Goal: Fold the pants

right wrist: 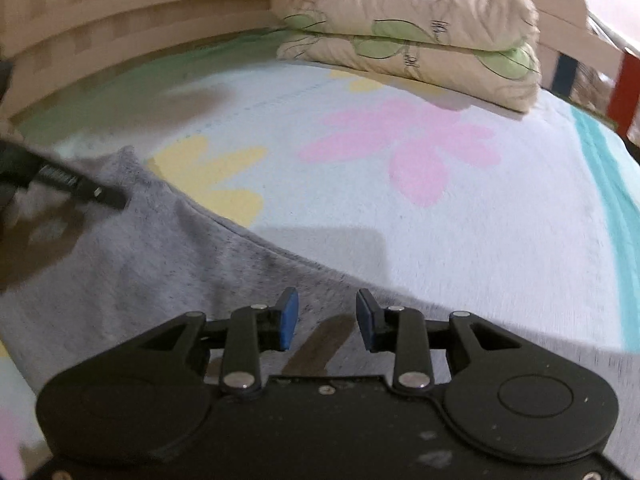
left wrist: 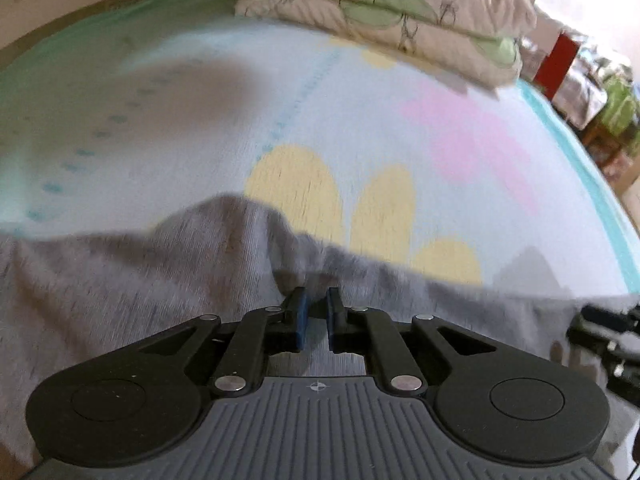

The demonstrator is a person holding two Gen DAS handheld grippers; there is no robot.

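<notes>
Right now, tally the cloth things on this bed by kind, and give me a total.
Grey pants: 1
Folded leaf-print quilt: 1, doubled into two layers
Flowered bedsheet: 1
Total: 3

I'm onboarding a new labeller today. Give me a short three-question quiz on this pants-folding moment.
1. True or false: the right gripper is clamped on the grey pants.
2. Which gripper has its fingers nearly together over bunched fabric: A left, B right?
3. Fill in: the folded quilt lies at the far end of the ____ bedsheet.

Key: 1 false, its jaws stand open above the cloth. 2 A, the left gripper. 3 flower-printed.
</notes>
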